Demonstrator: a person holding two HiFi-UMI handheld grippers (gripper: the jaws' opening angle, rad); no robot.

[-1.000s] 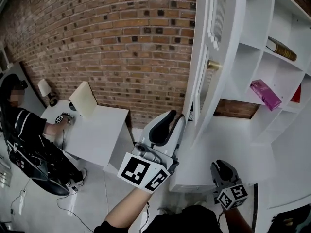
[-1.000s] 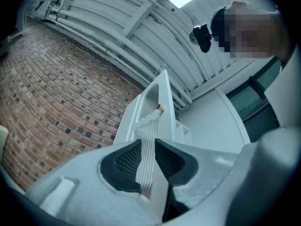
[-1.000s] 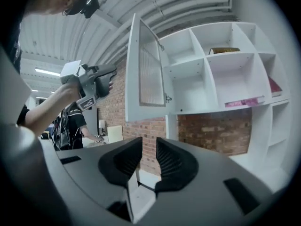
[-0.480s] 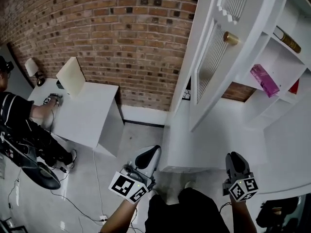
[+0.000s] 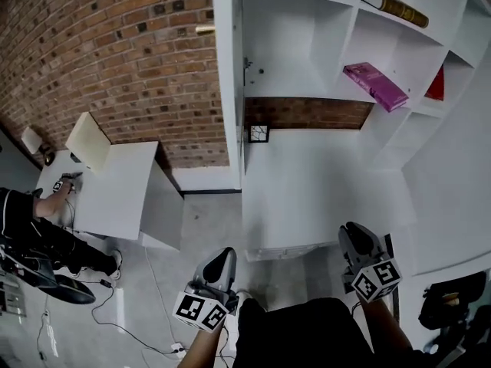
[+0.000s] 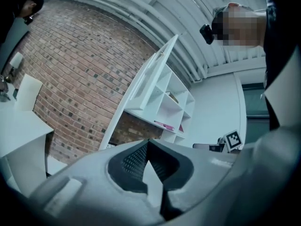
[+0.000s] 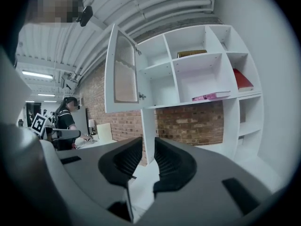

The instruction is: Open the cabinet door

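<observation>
The white cabinet door [image 5: 227,75] stands swung wide open, edge-on in the head view, with its brass knob [image 5: 205,30] on the left face. The right gripper view shows the door [image 7: 123,72] out to the left of the open shelves [image 7: 197,74]. My left gripper [image 5: 222,257] hangs low, far below the door, apart from it. Its jaws [image 6: 146,147] are shut with nothing between them. My right gripper [image 5: 355,237] is low in front of the white counter. Its pads [image 7: 123,158] stand a little apart and hold nothing.
The shelves hold a pink book [image 5: 375,84], a brown book [image 5: 394,7] and a red item [image 5: 436,84]. A white counter [image 5: 307,182] lies under them. At the left a person [image 5: 31,221] sits at a white desk [image 5: 115,194]. Cables [image 5: 153,320] lie on the floor.
My left gripper has dropped from beside the door's edge to low in the frame, and its jaws have closed. The door now shows edge-on, fully swung out. My right gripper stays low.
</observation>
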